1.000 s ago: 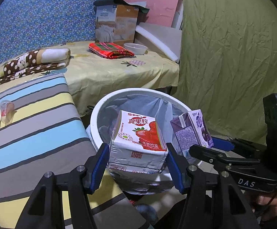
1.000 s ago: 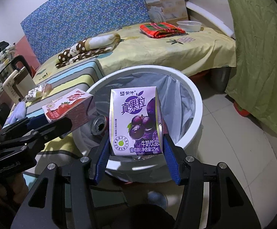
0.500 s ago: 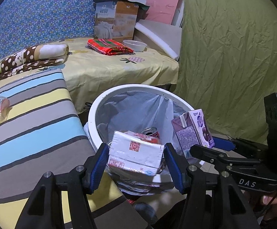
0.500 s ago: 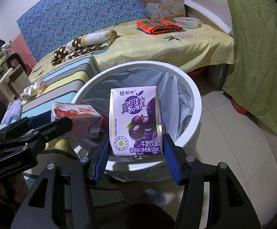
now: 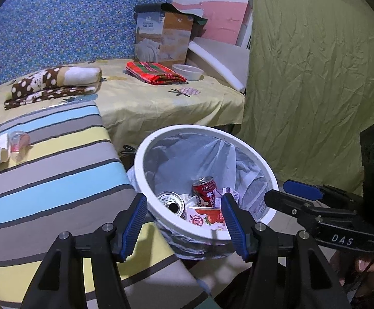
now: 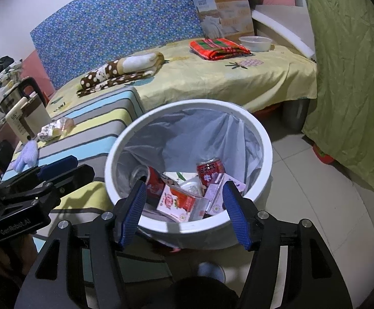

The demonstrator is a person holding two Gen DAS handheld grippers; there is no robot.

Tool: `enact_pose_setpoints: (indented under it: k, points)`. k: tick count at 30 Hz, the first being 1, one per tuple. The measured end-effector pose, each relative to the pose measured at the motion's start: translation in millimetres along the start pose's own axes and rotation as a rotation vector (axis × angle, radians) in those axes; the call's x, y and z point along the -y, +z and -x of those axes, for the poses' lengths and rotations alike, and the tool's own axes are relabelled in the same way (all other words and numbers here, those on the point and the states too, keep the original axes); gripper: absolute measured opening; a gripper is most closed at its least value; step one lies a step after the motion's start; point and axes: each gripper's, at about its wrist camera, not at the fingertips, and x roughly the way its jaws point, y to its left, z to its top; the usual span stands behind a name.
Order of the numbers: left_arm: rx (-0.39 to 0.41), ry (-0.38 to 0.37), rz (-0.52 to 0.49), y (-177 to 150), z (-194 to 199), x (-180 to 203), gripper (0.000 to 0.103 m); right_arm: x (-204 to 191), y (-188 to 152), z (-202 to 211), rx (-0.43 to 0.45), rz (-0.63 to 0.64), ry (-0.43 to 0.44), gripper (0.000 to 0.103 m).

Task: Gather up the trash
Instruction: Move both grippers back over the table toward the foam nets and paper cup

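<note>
A white round bin [image 5: 145,180] [image 6: 264,139] with a clear liner stands on the floor beside the striped surface. Inside lie a strawberry milk carton [image 5: 205,215] [image 6: 178,202], a purple grape milk carton [image 6: 219,193], red cans [image 5: 205,190] [image 6: 210,171] and a silver-topped can [image 5: 170,202]. My left gripper [image 5: 183,221] is open and empty over the bin's near rim. My right gripper [image 6: 184,212] is open and empty above the bin, over the cartons. Each gripper shows in the other's view, the right [image 5: 297,193] and the left [image 6: 61,170].
A crumpled wrapper and a clear plastic cup [image 5: 18,141] [image 6: 54,128] lie on the striped cover [image 5: 53,170]. A kettle and mug [image 6: 25,113] stand at its far left. The bed holds folded blankets [image 5: 55,82], a red cloth [image 5: 154,73] and a bowl [image 5: 188,72]. A green curtain [image 5: 315,77] hangs right.
Both grippers opened. The strawberry carton dropped from the left gripper and the grape carton from the right; both now lie in the bin.
</note>
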Motion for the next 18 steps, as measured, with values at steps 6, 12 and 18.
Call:
enact_pose_setpoints:
  k: [6,12,18]
  points:
    - [0.026,0.04,0.015,-6.3,24.2,-6.8,0.059,-16.6,0.8,9.1,0.027,0.019,0.036,0.063]
    - [0.051,0.078,0.045,-13.6,51.8,-19.4,0.059,-35.0,-0.6,16.4,0.042,0.05,0.085,0.063]
    - [0.075,0.118,0.069,-22.3,80.1,-31.1,0.059,-55.9,-3.0,21.6,0.048,0.087,0.137,0.063]
